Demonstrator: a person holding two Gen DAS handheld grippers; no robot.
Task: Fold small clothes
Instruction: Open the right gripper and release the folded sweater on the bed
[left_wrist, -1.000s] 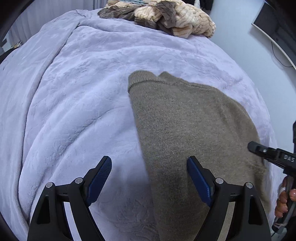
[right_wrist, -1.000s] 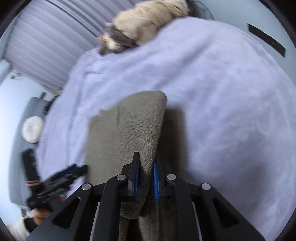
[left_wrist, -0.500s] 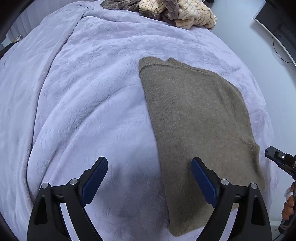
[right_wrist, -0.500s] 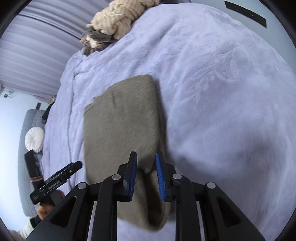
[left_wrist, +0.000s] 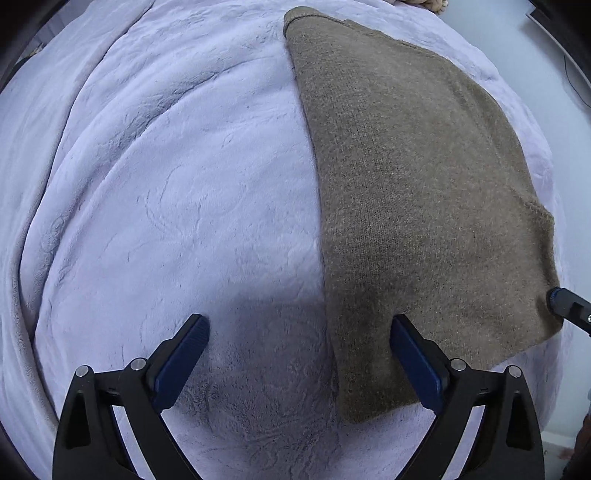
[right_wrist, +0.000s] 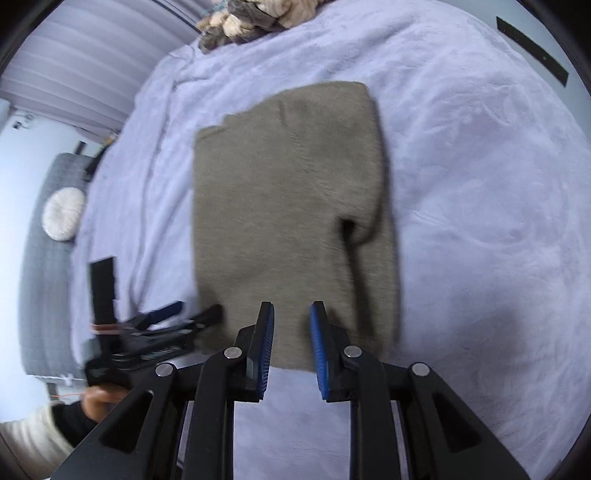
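Lavender bedspread (left_wrist: 155, 192) fills the frame. Left gripper (left_wrist: 299, 354) at six o'clock, jaws opening, nothing between them. At three o'clock the brown sweater (left_wrist: 413, 192) lies flat, just released: right gripper (right_wrist: 291, 343) now slightly parted, empty. Fold laid; next one's due.

The sweater (left_wrist: 413, 192) is plain olive-brown knit. The bed blanket (left_wrist: 166, 184) is pale lavender, faintly embossed. Each gripper (right_wrist: 291, 332) is black with blue pads.

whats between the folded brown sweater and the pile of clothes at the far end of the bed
Only bare lavender fleece blanket lies between the folded brown knit sweater and the beige and grey clothes pile, as the right wrist view shows.
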